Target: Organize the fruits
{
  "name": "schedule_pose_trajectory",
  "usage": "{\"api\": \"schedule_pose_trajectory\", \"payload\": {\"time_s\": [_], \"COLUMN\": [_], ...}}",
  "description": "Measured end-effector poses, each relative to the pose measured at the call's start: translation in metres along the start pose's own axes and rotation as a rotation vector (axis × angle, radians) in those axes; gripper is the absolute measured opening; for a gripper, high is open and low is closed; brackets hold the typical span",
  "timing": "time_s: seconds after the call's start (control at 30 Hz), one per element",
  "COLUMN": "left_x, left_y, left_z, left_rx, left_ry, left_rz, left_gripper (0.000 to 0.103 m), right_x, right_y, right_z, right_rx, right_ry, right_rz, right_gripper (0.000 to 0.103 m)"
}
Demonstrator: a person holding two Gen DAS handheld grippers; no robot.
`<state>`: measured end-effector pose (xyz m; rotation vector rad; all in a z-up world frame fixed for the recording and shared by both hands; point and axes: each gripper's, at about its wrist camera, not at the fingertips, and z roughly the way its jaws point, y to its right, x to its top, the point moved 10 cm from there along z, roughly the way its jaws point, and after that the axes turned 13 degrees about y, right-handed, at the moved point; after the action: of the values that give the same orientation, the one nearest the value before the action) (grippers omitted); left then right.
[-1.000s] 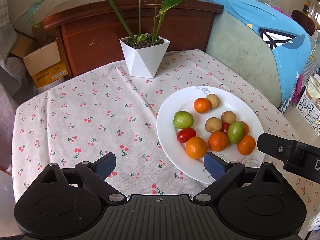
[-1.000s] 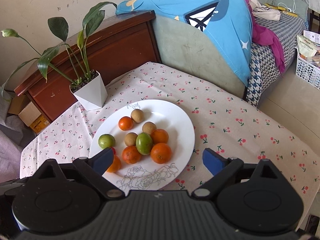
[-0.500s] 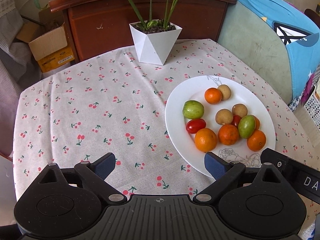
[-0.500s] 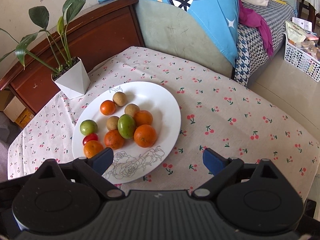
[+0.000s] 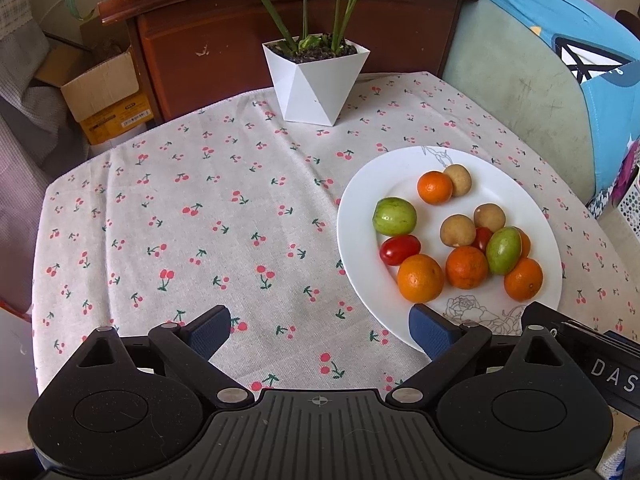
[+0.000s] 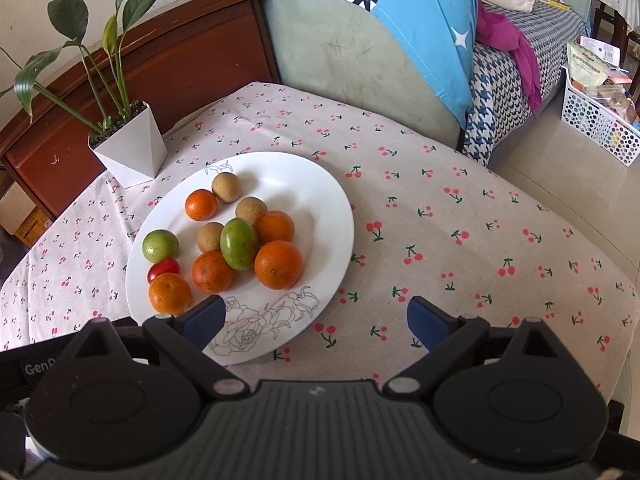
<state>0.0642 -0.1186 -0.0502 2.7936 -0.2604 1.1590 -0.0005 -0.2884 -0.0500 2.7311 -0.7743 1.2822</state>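
We hold our left gripper and right gripper spread wide, empty. Fruit sits piled on the plate.

The black right gripper hangs with its blue-padded jaws spread wide and empty over the cherry-print cloth surface. Its left pad overlaps the near rim of a round white plate (rose outlines on its edge), which carries oranges, green fruits, brown fruits and a red tomato. A white faceted plant pot stands behind.
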Motion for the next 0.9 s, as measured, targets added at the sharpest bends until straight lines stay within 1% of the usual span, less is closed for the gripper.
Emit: {"api": "schedule_pose_trajectory", "payload": {"time_s": [0.17,0.3,0.47,0.6,0.73,0.9], "left_x": [0.0001,0.0032,0.0025,0.0013,-0.0009,-0.0011], "left_y": [-0.0007,-0.0057,-0.0066,-0.0067,-0.0082,-0.0083], "left_z": [0.0005,-0.0009,-0.0003,0.0010,0.0030,0.0038], "left_rx": [0.020,0.047,0.059,0.077,0.075,0.081], "left_ry": [0.000,0.018,0.017,0.015,0.006,0.010], "left_rz": [0.014,0.009,0.015,0.040,0.029,0.042], "left_gripper": [0.097,0.097,0.097,0.097,0.097,0.097], "right_x": [0.0000,-0.0014,-0.0057,-0.0079,-0.0084,-0.0087], "right_y": [0.0005,0.0034,-0.0011,-0.0022,-0.0029,-0.0041], "right_z": [0.0017,0.0038,0.0048,0.0055,0.0052,0.0057], "right_rx": [-0.022,-0.057,-0.055,-0.064,-0.061,-0.064], "right_ry": [0.013,0.015,0.009,0.005,0.003,0.004], "right_rz": [-0.020,-0.035,-0.056,-0.068,-0.068,-0.078], "right_gripper": [0.098,0.098,0.098,0.098,0.098,0.098]}}
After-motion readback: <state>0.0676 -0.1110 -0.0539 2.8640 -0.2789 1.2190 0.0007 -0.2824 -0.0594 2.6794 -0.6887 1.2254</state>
